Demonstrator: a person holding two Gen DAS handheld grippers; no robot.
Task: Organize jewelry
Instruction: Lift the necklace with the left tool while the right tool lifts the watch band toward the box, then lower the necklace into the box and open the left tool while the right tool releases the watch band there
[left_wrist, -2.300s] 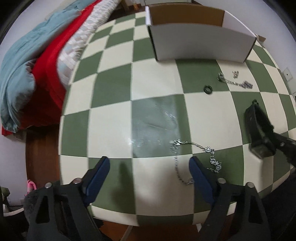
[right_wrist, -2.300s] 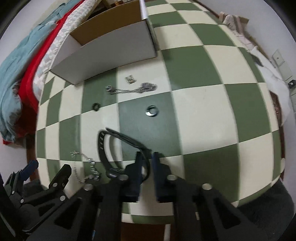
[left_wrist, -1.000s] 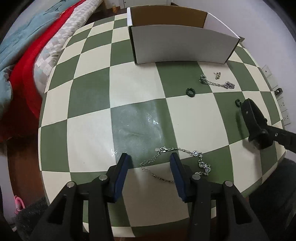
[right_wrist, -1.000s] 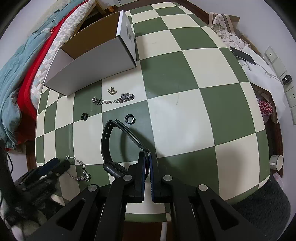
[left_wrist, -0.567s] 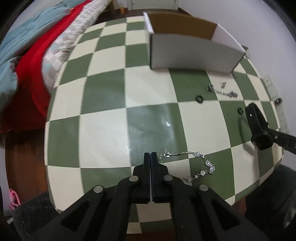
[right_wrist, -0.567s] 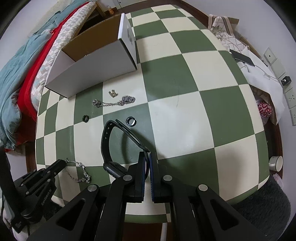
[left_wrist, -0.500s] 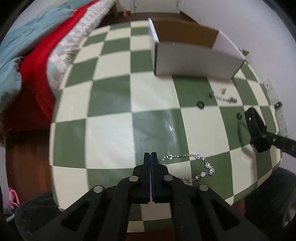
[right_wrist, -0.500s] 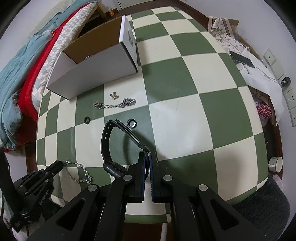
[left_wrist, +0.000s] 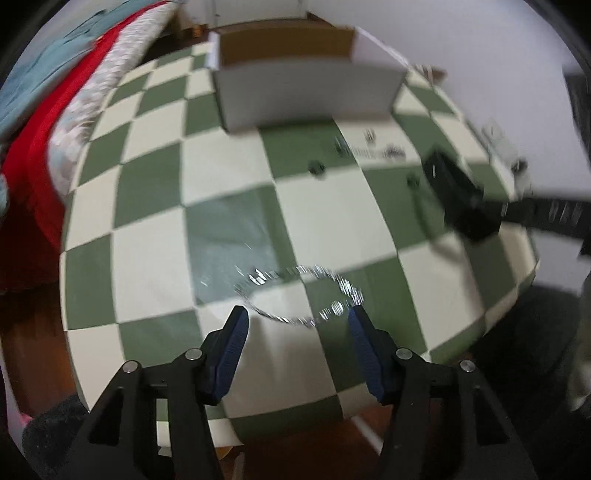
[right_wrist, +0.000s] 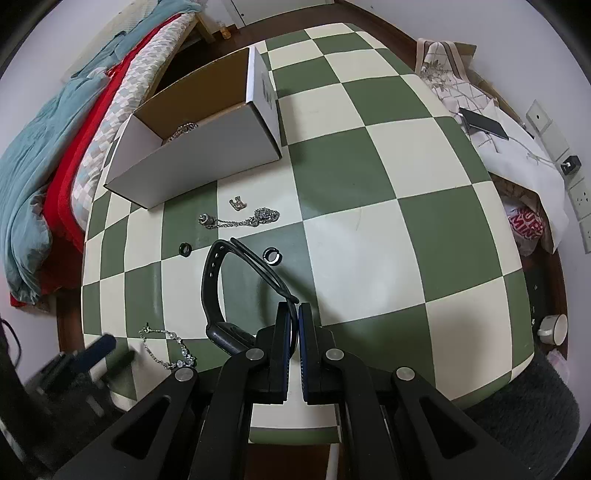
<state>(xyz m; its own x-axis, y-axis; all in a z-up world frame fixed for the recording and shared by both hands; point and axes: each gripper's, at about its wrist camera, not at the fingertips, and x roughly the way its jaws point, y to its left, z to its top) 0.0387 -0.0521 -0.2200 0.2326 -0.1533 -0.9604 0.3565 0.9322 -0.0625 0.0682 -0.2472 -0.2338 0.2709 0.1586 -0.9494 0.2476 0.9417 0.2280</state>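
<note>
Right wrist view: the right gripper (right_wrist: 293, 325) has its jaws clamped on the strap of a black rubber-strapped wristwatch (right_wrist: 212, 291), which arches up toward 11 o'clock above the green-and-cream checkered tabletop (right_wrist: 388, 177). At 10 o'clock stands an open white cardboard box with a brown inside (right_wrist: 199, 147), with some silvery jewelry already lying in it. Between box and watch lie a loose silver chain (right_wrist: 240, 219), a small silver clip (right_wrist: 237, 203) and two dark rings (right_wrist: 184, 249) (right_wrist: 272, 255).

Left wrist view, motion-blurred: the left gripper (left_wrist: 297, 325) has its blue-padded jaws spread wide and empty, and a silver link bracelet (left_wrist: 299, 291) lies on the table just ahead of them at 12 o'clock, touching neither pad.

Judging by this, the watch is in carry toward the box. The next move would be to lift it over the near wall and let go inside; the stiff strap may catch the rim. The left side needs to close on a thin, slippery chain lying flat.
</note>
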